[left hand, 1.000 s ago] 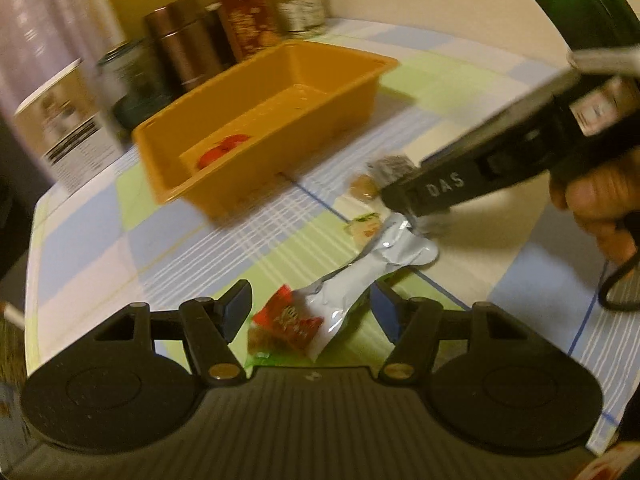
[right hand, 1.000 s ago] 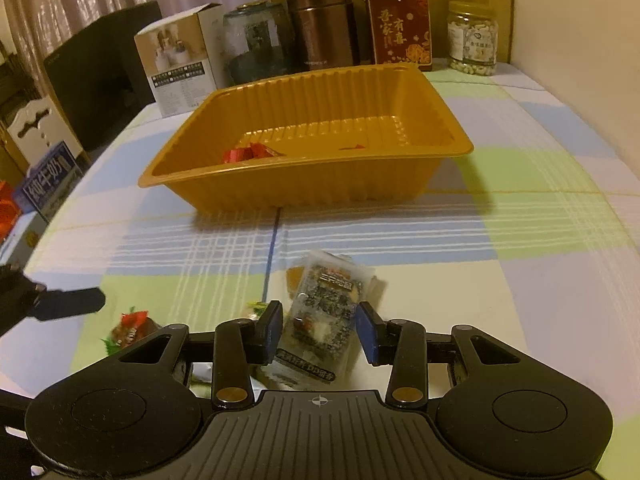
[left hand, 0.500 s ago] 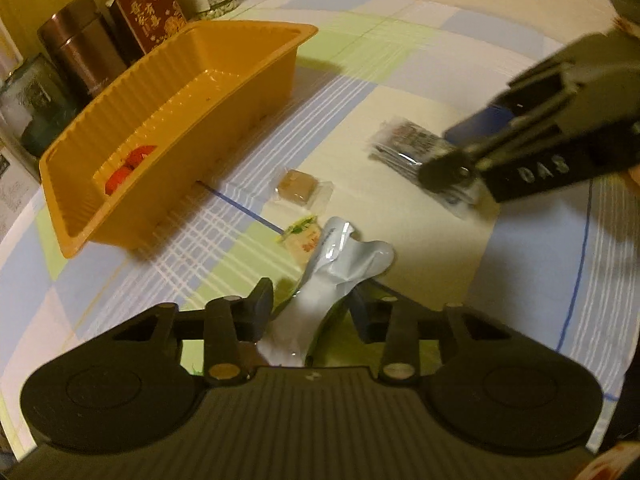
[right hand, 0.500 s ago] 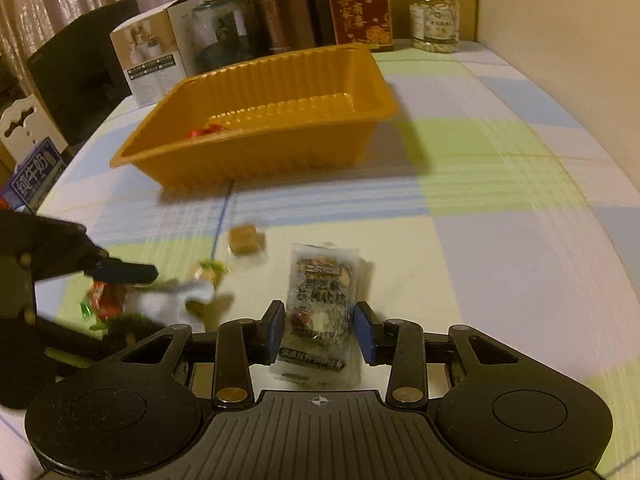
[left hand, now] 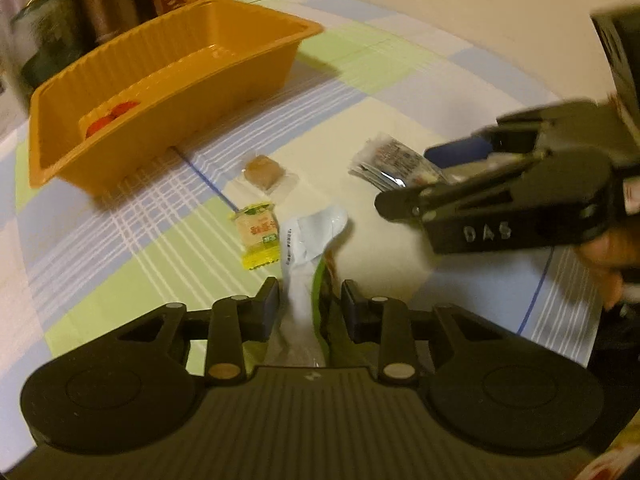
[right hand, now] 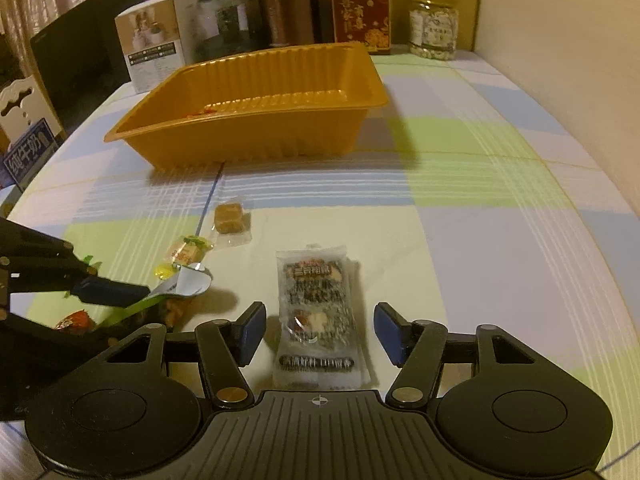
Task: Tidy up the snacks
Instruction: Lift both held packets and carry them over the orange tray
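My left gripper (left hand: 309, 302) is shut on a silver and green snack bag (left hand: 306, 252) and holds it off the table; the bag also shows in the right wrist view (right hand: 182, 286). My right gripper (right hand: 320, 330) is open, its jaws on either side of a clear nut packet (right hand: 318, 312) that lies flat on the table; the packet also shows in the left wrist view (left hand: 390, 162). An orange tray (right hand: 256, 120) stands farther back, with a red snack (left hand: 112, 114) inside it. A yellow candy (left hand: 258, 234) and a brown wrapped sweet (left hand: 262, 170) lie between tray and grippers.
Along the table's far edge stand a white box (right hand: 154, 46), a glass jar (right hand: 224, 18), a brown canister (right hand: 286, 6), a red box (right hand: 360, 12) and a jar of nuts (right hand: 432, 30). A wall runs along the right side. A red wrapped candy (right hand: 74, 320) lies under the left gripper.
My left gripper closed on the silver and green bag and lifted it. My right gripper opened wide around the nut packet, which now lies flat.
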Demonstrator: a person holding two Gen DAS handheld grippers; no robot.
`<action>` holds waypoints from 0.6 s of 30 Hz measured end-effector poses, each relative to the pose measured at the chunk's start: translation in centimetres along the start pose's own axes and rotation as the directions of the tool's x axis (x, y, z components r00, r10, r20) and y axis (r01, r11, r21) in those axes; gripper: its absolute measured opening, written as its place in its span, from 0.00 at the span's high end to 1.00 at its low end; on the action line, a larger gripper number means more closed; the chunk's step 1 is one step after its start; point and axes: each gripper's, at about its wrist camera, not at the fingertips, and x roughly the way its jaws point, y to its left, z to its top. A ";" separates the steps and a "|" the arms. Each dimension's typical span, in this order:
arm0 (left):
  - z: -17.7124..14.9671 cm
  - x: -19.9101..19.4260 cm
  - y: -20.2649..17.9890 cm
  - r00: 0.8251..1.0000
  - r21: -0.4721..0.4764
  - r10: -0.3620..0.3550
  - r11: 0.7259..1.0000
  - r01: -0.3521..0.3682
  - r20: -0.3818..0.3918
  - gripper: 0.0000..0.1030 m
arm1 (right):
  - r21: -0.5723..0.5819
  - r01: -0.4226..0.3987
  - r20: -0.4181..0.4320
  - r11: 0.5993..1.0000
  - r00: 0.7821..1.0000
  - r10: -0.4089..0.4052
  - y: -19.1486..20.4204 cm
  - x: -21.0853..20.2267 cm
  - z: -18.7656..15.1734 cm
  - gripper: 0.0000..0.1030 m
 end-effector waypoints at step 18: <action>-4.1 -4.1 1.3 0.989 -0.609 -0.013 0.787 0.103 0.150 0.77 | 0.135 -0.038 -0.015 0.990 0.999 0.040 -1.5 -4.0 -2.1 0.63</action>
